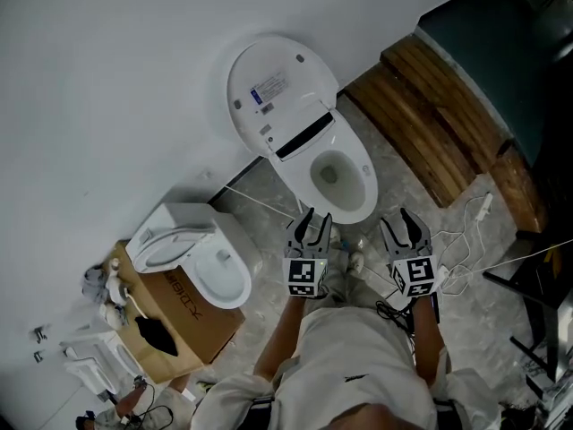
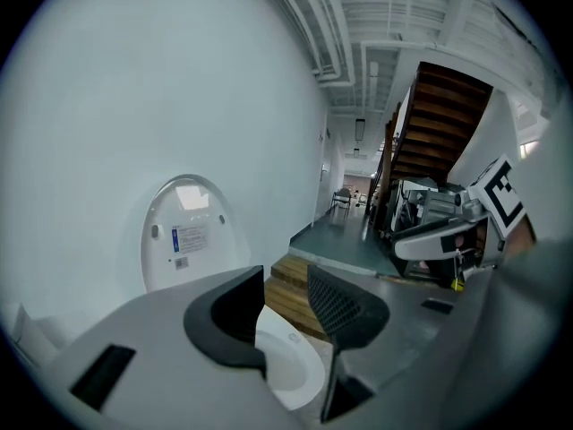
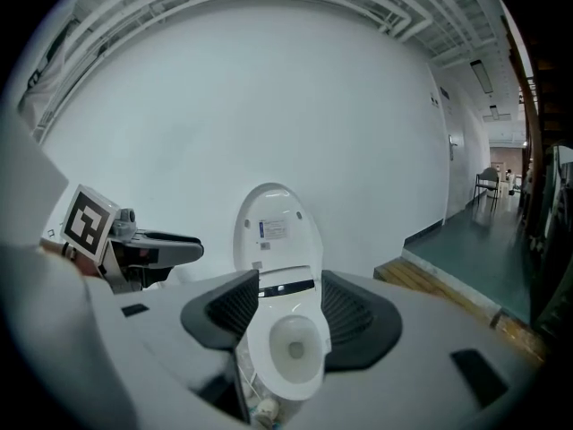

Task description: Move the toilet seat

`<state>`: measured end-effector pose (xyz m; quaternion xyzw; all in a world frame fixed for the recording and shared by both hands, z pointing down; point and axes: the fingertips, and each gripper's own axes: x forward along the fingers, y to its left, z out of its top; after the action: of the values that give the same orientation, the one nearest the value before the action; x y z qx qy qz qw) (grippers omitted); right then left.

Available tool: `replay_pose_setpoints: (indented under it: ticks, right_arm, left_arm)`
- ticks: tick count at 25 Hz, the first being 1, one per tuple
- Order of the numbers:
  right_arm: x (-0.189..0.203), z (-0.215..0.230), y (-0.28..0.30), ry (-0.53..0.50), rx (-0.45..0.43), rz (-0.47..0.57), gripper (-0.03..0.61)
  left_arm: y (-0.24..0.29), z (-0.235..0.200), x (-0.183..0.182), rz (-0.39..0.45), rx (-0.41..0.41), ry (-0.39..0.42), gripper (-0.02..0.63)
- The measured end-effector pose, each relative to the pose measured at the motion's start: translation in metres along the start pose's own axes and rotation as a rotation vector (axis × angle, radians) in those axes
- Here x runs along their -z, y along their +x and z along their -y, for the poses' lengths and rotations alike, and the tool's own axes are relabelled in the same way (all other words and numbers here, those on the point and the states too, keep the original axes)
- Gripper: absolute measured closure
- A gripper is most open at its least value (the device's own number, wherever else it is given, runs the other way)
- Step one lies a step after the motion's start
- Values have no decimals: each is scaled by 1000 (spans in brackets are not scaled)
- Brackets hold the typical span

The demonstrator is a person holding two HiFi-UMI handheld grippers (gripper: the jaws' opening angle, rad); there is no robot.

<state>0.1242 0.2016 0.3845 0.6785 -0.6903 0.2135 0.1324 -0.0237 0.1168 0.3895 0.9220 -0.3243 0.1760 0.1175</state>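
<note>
We read this as open test hall or showroom floor, not home bathroom. White ceramic toilet with raised lid (image 1: 331, 173) stands against bare white wall (image 1: 116, 88) on grey marbled stone floor (image 1: 394, 177). Second white toilet (image 1: 201, 267) sits on brown cardboard box (image 1: 192, 321). Loose white cables (image 1: 461, 240) on floor. We note brown wooden plank steps (image 1: 421, 115), exposed white ceiling pipes (image 2: 309, 21), dark wooden staircase (image 2: 443, 119), long corridor with chairs (image 2: 341, 201).

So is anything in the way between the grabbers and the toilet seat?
Nothing visible blocks them. The left gripper and right gripper are open and empty, just in front of the bowl; the toilet seat stands raised behind it, against the wall.
</note>
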Motion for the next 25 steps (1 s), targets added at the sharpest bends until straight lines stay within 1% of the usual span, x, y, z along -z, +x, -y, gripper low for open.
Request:
replay_pose_setpoints:
  ticks: [2, 6, 13, 19, 25]
  right_arm:
    - [6, 4, 17, 1, 7, -29, 345]
    - [19, 9, 48, -2, 15, -77, 345]
    - [50, 19, 83, 6, 10, -155, 345]
    - [75, 35, 111, 14, -10, -209, 345]
    - [102, 51, 140, -4, -87, -269, 345]
  left_arm:
    - [11, -10, 9, -26, 9, -20, 443]
    - [31, -29, 31, -70, 21, -33, 443]
    - [59, -44, 70, -127, 17, -72, 443]
    - [79, -53, 99, -153, -19, -116, 443]
    - [92, -63, 127, -183, -107, -158, 443]
